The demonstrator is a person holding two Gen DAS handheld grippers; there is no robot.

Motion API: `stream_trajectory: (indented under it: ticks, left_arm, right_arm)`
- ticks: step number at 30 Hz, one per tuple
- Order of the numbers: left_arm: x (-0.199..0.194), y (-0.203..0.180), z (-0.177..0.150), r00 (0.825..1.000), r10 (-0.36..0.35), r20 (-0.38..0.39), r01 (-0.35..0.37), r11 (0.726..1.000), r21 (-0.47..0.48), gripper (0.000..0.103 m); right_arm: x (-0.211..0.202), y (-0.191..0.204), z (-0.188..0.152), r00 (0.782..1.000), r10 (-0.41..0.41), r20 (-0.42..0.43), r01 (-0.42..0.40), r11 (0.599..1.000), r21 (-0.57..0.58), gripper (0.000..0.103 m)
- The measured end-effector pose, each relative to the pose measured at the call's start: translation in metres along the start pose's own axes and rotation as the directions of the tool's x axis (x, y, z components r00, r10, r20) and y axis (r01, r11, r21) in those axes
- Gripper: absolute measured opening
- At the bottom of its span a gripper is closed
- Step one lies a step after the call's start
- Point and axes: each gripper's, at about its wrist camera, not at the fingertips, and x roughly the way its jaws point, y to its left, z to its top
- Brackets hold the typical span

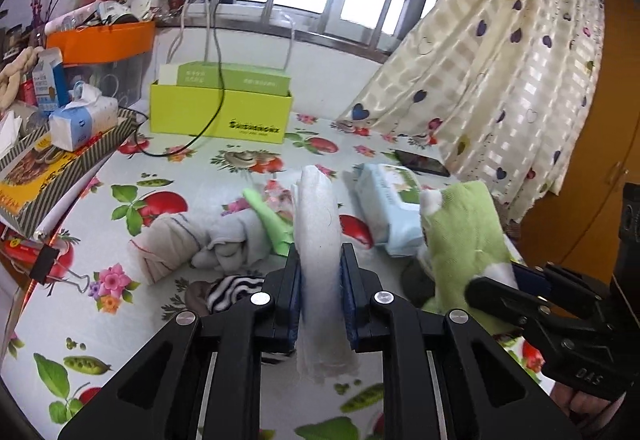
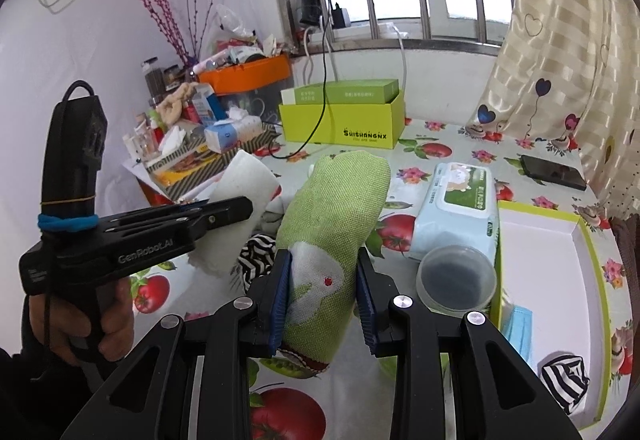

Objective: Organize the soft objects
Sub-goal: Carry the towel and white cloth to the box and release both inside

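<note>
Blue pads of our left claw (image 1: 320,280) are pinching white cloth (image 1: 318,224), holding it upright above desk (image 1: 224,175). We are gripping green rabbit sock (image 2: 336,224) with right claw (image 2: 324,292), jaws pressing its lower half (toe pointing up). Striped sock (image 2: 256,256) is lying just behind, on desk; another striped sock (image 2: 566,380) is sitting inside white box lid (image 2: 536,240). Wipes pack (image 2: 460,207) is resting beside lid.

My left wrist view looks low across the table toward the yellow box (image 1: 220,111); right view faces that box (image 2: 340,119) too, both close.
</note>
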Motion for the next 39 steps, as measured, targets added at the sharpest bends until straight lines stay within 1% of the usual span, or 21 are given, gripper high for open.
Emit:
stream_trajectory:
  ticks: [10,18,22,26,34,39]
  left_arm:
    - [-0.006,-0.04,0.003,0.999,-0.038,-0.004,0.039,0.998,0.055,0.018]
    - [-0.001,-0.074,0.009,0.998,-0.059,-0.01,0.06,0.994,0.087,0.018]
    - [0.005,-0.09,0.012,0.997,-0.075,-0.019,0.076,0.992,0.096,0.018]
    - [0.013,-0.107,0.017,0.995,-0.099,-0.025,0.102,0.989,0.11,0.018]
    - [0.036,-0.137,0.022,0.988,-0.141,-0.063,0.148,0.981,0.126,0.018]
    - [0.048,-0.155,0.022,0.983,-0.161,-0.088,0.172,0.975,0.143,0.018]
  right_arm:
    - [-0.03,-0.022,-0.001,0.998,-0.036,0.051,0.035,0.999,0.021,0.029]
    - [-0.046,-0.057,-0.006,0.995,-0.068,0.066,0.064,0.997,0.052,0.029]
    - [-0.054,-0.076,-0.005,0.994,-0.08,0.074,0.075,0.995,0.064,0.029]
    - [-0.06,-0.1,-0.006,0.991,-0.109,0.078,0.103,0.991,0.085,0.029]
    - [-0.064,-0.151,-0.011,0.983,-0.176,0.055,0.167,0.976,0.138,0.029]
    - [-0.051,-0.18,-0.02,0.981,-0.194,0.003,0.19,0.967,0.168,0.029]
